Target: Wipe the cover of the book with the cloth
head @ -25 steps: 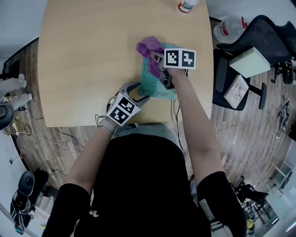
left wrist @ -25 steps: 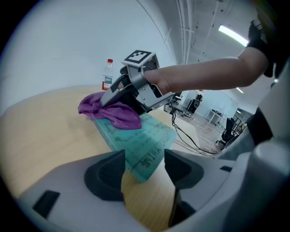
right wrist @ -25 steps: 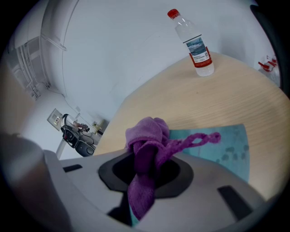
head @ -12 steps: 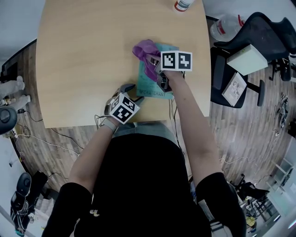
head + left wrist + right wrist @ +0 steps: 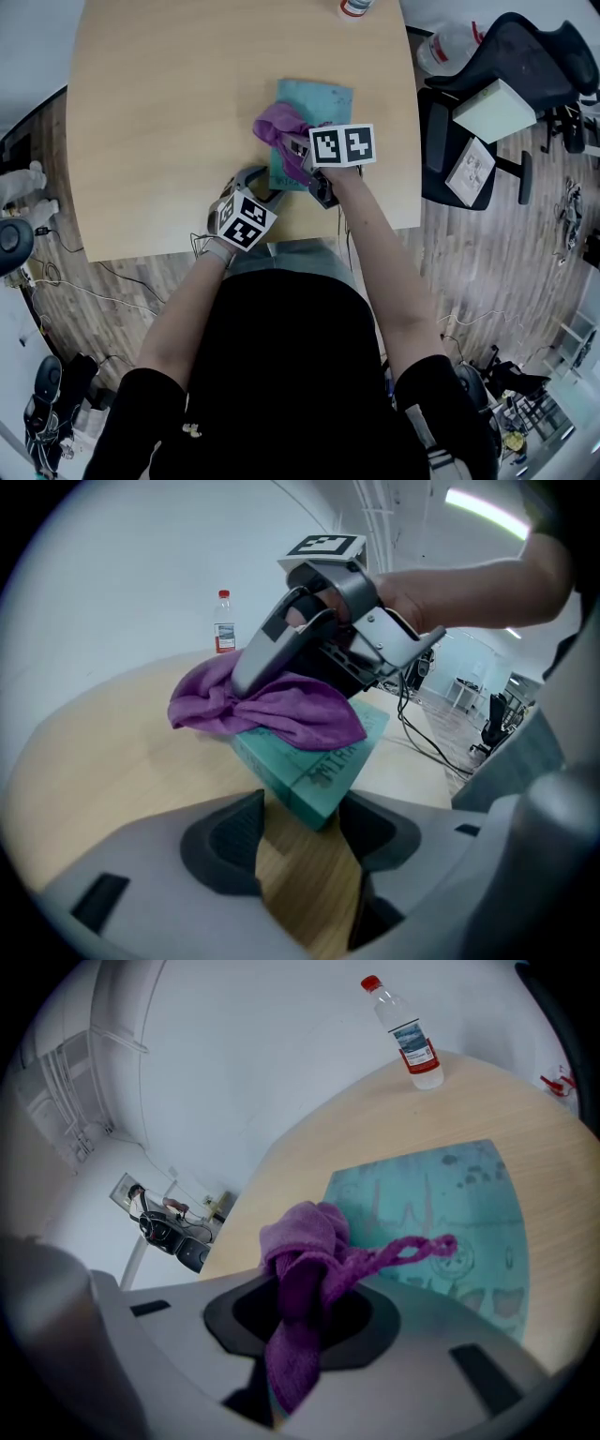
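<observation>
Purple cloth (image 5: 305, 1241): soft, light, bunches easily. The right gripper (image 5: 300, 1312) has its jaws pinched on a fold of it, and the wad and a thin tail lie on the cover. The teal book (image 5: 323, 103) lies flat on the table (image 5: 159, 112), near the person's edge and right of centre. It looks stiff, moderately heavy and smooth-faced, so it will likely skid on the wood under a wipe stroke. The left gripper (image 5: 300, 832) has its jaws spread astride the book's near corner; pad contact can't be told. Best bracing hold is that corner or the spine edge, clear of the wipe path. Keep the wad, not the jaw tips, on the cover. The bottle (image 5: 403, 1030) stands at the far edge, well apart.
</observation>
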